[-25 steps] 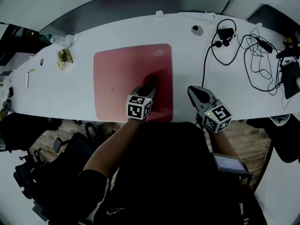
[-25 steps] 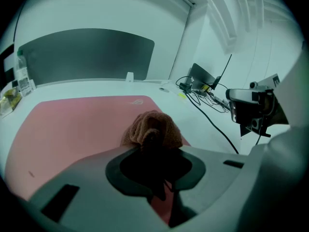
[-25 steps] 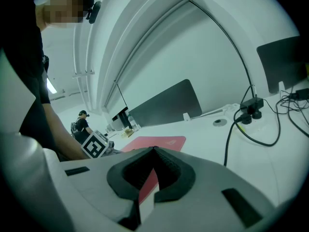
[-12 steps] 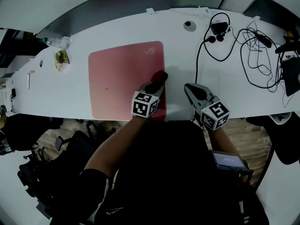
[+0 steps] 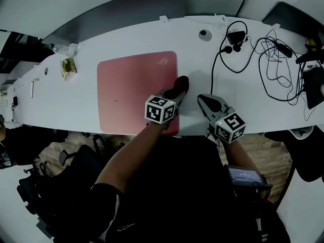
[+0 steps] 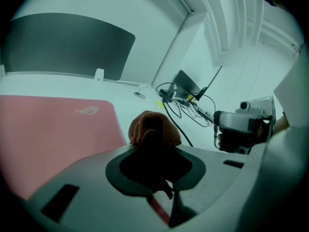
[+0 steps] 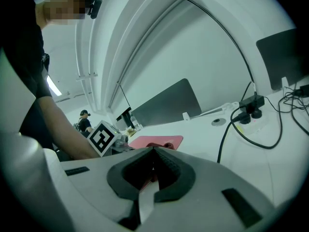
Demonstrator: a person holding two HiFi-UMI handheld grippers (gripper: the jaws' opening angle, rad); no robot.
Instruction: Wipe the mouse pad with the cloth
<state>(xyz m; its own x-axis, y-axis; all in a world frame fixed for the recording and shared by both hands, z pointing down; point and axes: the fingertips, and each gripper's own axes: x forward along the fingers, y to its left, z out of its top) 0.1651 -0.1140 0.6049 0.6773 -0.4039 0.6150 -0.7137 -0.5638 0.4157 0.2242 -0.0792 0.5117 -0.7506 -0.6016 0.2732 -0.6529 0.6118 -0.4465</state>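
Observation:
A pink mouse pad (image 5: 132, 92) lies flat on the white desk (image 5: 76, 105). My left gripper (image 5: 177, 89) is shut on a bunched brown cloth (image 5: 181, 83), which sits at the pad's right edge, partly over bare desk. In the left gripper view the cloth (image 6: 154, 126) bulges out past the jaws, with the pad (image 6: 53, 132) to its left. My right gripper (image 5: 202, 99) rests just right of the cloth, jaws shut with nothing between them. In the right gripper view (image 7: 153, 152) the pad (image 7: 157, 140) and cloth (image 7: 162, 144) show beyond the jaws.
Black cables and a plug (image 5: 253, 49) sprawl over the desk's back right. A round grommet (image 5: 203, 34) is behind the cloth. A dark partition (image 5: 116, 14) runs along the far edge. A wrapper (image 5: 68, 67) and a bottle (image 5: 63, 47) lie far left.
The left gripper has dragged the cloth rightward across the pad, from inside its right half to its right edge. The right gripper has stayed in about the same place.

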